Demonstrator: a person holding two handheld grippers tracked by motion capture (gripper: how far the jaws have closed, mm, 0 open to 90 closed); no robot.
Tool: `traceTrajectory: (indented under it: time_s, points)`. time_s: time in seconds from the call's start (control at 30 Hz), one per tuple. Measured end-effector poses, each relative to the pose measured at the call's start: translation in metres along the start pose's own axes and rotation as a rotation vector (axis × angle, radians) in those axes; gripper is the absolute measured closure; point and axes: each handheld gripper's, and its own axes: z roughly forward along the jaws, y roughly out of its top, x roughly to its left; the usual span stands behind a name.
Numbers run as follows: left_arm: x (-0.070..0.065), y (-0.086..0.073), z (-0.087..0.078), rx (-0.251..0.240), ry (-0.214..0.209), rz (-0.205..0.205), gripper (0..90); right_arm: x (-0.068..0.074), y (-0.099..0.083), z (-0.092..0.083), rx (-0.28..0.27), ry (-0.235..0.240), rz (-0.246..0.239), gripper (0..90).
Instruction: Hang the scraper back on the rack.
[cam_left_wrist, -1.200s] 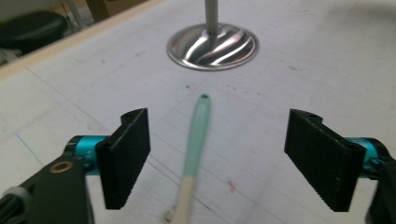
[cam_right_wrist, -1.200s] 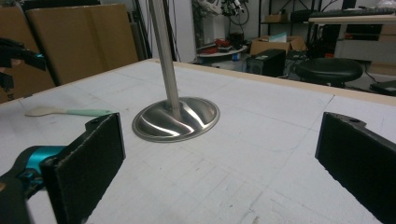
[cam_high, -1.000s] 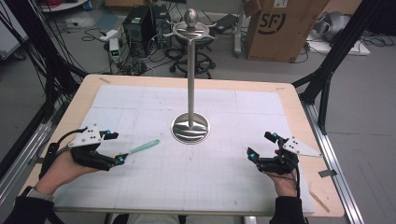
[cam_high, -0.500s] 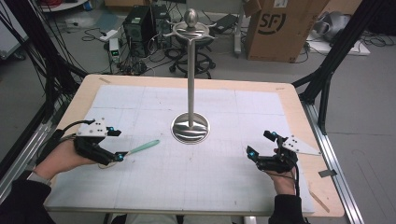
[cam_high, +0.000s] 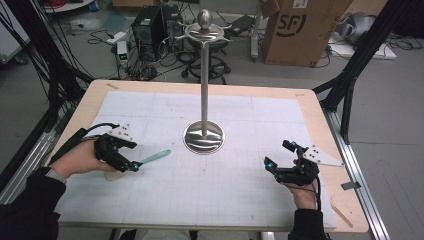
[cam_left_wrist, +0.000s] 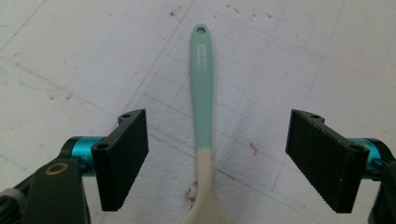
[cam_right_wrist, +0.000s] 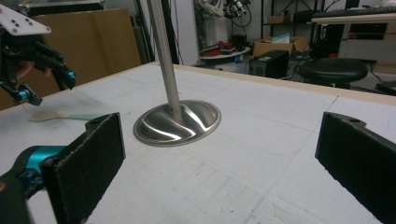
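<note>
White gridded table (cam_high: 240, 200): spoon (cam_left_wrist: 201, 107) lies lengthwise btwn left gripper (cam_left_wrist: 224, 163)'s jaws, just been closing but not yet touching; right gripper (cam_high: 280, 156) open, far off.

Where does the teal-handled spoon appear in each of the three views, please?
High view: spoon lies left of centre, at the left gripper.
Left gripper view: centre, spoon running up between the open jaws, untouched.
Right gripper view: far left, spoon flat on the table.
Shared landmark: the steel stand's base, in the high and right gripper views.
</note>
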Motion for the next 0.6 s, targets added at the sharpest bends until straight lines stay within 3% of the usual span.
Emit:
traceTrajectory:
  time_s: [0.17, 0.27, 0.6]
  points:
    - [0.005, 0.008, 0.008, 0.12, 0.016, 0.005, 27.9, 0.001, 0.0, -0.001, -0.005, 0.003, 0.002, 0.2]
    - [0.006, 0.012, 0.011, 0.2, 0.014, 0.039, 35.1, 0.0, 0.0, -0.001, -0.001, 0.008, 0.004, 0.3]
    - [0.001, 0.016, 0.03, 0.354, 0.009, 0.052, 60.2, 0.001, 0.0, -0.002, 0.003, 0.007, 0.0, 0.2]
